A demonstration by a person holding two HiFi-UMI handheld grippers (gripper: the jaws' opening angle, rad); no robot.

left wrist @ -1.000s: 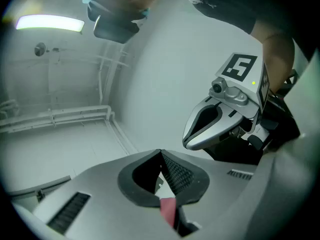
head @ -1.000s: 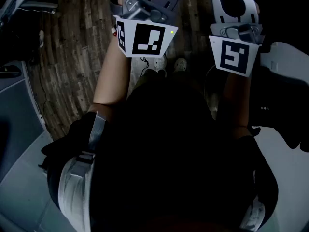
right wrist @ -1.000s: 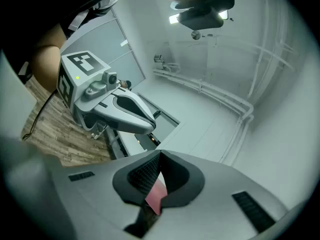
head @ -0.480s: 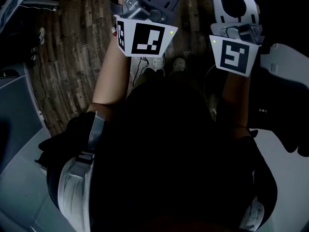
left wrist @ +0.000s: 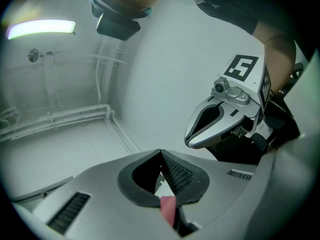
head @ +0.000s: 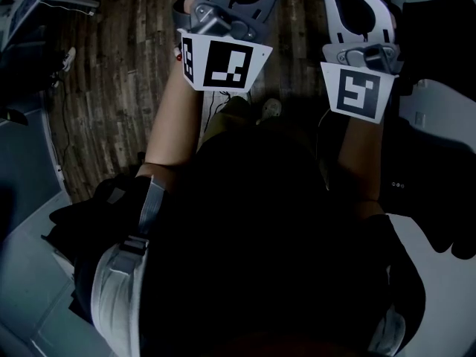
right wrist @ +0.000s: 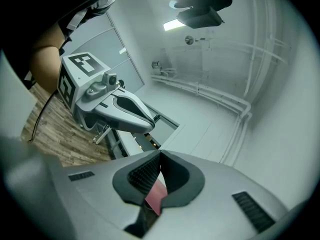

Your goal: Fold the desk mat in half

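No desk mat is clearly in view. In the head view both grippers are held out over the wood floor in front of the person's dark torso. Only the left marker cube point(head: 223, 62) and the right marker cube point(head: 361, 89) show, and the jaws are cut off at the top edge. In its own view the left gripper point(left wrist: 160, 152) is shut with nothing between the pads. The right gripper point(right wrist: 160, 153) is shut and empty too. Each gripper view looks up at pale walls and shows the other gripper point(left wrist: 225, 119) point(right wrist: 117, 109) alongside.
A white table point(head: 439, 274) stands at the right with a dark flat shape point(head: 435, 192) on it; I cannot tell what it is. Grey panels point(head: 22, 162) and cables lie at the left. Shoes point(head: 269, 108) show on the wood floor point(head: 111, 73).
The person has shifted over the floor, carrying both grippers along. The grey panels at the left and the dark shape at the right have slid in the view. Both jaws stay shut.
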